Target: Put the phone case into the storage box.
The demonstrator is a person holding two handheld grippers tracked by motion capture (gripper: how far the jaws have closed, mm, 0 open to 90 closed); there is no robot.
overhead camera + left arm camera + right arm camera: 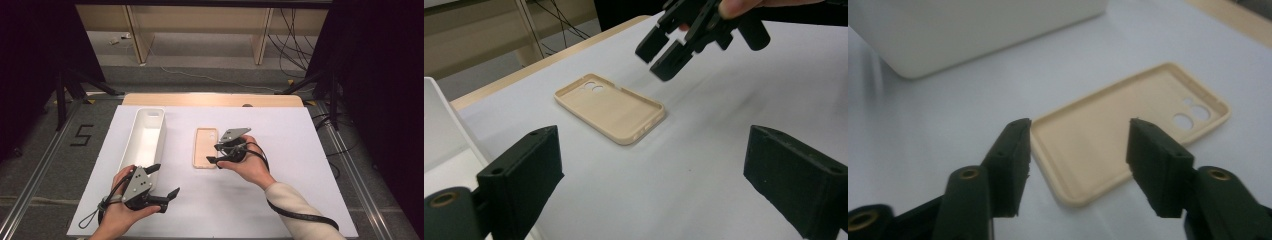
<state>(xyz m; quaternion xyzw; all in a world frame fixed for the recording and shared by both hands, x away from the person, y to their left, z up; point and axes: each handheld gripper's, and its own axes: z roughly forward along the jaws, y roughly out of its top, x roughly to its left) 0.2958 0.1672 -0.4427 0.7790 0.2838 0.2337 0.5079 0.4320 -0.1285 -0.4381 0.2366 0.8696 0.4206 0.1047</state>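
Item: beige phone case [205,147], flat at surface [280,200] centre. Right hand-held gripper [218,153] at its near-right edge, jaws apart, empty. Step: approach. Next: straddle edge, close. Left hand-held gripper [166,180] wide, empty, near-left.

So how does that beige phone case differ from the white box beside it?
The phone case is beige, flat and shallow, with two camera holes near its far end; the white box is longer, with tall plain walls. The right gripper hovers open at the case's near end, while the left gripper hangs open by the box's near end. Both lie open side up on the white sheet.
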